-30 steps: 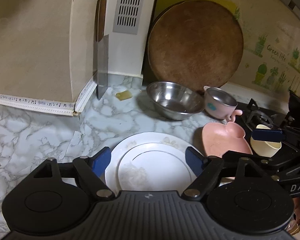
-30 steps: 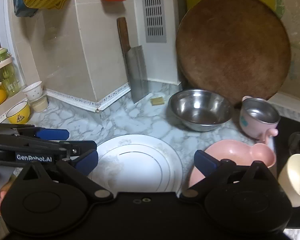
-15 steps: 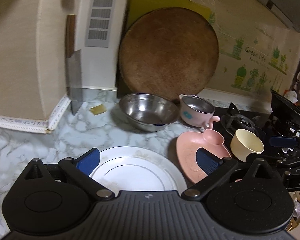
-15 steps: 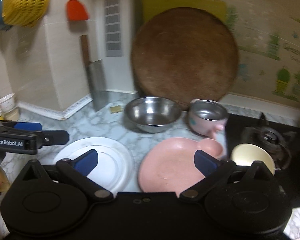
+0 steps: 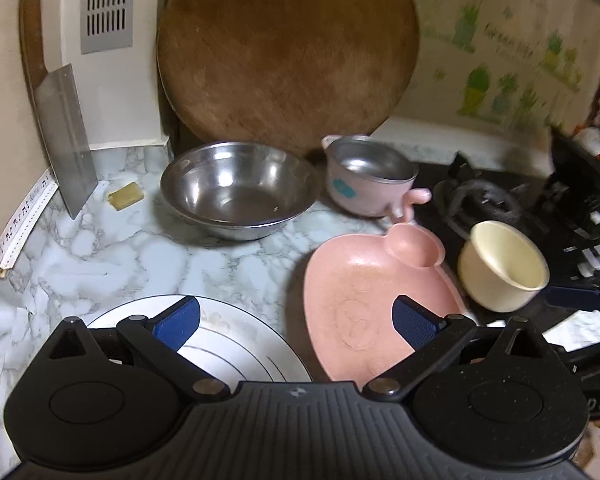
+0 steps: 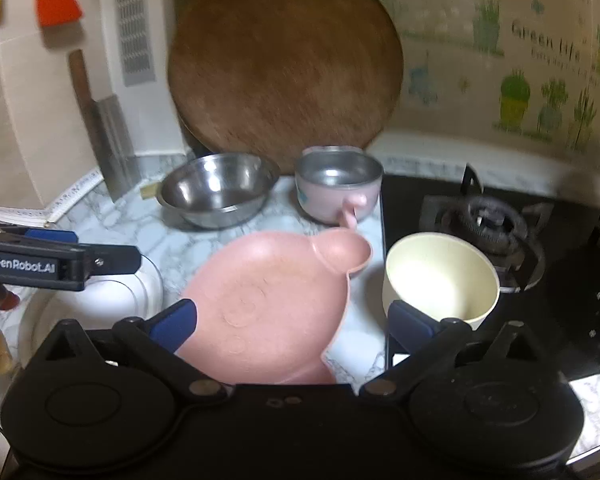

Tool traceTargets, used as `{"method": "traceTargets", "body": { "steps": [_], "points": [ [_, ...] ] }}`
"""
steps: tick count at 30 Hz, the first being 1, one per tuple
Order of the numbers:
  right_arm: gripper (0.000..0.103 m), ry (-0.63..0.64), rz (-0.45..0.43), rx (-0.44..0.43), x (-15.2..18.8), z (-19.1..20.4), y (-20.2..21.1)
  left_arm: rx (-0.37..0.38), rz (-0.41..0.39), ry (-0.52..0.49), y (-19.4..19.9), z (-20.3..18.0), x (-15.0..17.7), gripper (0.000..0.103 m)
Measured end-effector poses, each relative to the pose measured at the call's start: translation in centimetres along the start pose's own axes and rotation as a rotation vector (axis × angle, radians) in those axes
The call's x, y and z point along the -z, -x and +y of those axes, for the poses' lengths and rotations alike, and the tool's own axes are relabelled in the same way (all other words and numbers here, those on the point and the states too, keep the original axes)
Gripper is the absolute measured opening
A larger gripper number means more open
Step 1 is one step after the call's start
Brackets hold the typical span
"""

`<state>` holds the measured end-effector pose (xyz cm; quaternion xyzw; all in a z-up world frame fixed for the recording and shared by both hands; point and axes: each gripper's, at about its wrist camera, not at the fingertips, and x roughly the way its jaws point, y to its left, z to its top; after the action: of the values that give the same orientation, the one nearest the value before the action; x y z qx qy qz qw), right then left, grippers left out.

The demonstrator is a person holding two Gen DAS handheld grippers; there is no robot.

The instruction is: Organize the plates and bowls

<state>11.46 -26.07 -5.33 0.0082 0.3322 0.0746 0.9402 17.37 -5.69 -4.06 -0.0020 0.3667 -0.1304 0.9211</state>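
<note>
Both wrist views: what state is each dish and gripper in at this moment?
Left gripper: open, holding nothing.
Right gripper: open, holding nothing.
White plate: flat, empty.
Pink plate: flat, empty.
Steel bowl: upright, empty.
Pink handled cup: upright.
Cream bowl: tilted, empty.

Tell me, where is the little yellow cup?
The yellow cup sits at the stove's front edge, right of the pink plate; in the right wrist view it is just beyond the right-hand fingertip.
</note>
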Motion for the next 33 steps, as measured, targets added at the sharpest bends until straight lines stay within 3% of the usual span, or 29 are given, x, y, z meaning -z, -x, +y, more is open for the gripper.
{"method": "traceTargets", "body": {
  "steps": [5, 7, 9, 17, 22, 24, 28, 33],
  "points": [
    [0.096, -0.054, 0.063, -0.034, -0.1, -1.0, -2.8, 0.024, 0.058, 0.016, -3.3, -0.7, -0.6, 0.103],
    [0.085, -0.071, 0.098, -0.046, -0.1, -1.3, -3.9, 0.022, 0.079, 0.011, -4.5, -0.9, -1.0, 0.103],
    [0.082, -0.089, 0.128, -0.052, 0.0, -1.6, -5.0, 0.03, 0.101, 0.01, -5.6, -1.0, -1.1, 0.103],
    [0.074, -0.133, 0.179, -0.056, -0.2, -2.7, -7.5, 0.024, 0.14, 0.008, -8.5, -1.8, -1.6, 0.102],
    [0.065, -0.151, 0.196, -0.056, -0.6, -3.2, -8.6, 0.019, 0.181, 0.01, -10.1, -2.1, -1.7, 0.083],
    [0.062, -0.147, 0.2, -0.055, -0.6, -3.2, -8.8, 0.024, 0.202, 0.014, -10.6, -2.1, -1.6, 0.07],
    [0.056, -0.147, 0.204, -0.06, -0.7, -3.2, -9.2, 0.024, 0.222, 0.02, -11.1, -2.1, -1.4, 0.065],
    [0.048, -0.139, 0.208, -0.057, -0.7, -3.2, -9.6, 0.032, 0.249, 0.03, -11.6, -2.2, -1.3, 0.043]
  ]
}}
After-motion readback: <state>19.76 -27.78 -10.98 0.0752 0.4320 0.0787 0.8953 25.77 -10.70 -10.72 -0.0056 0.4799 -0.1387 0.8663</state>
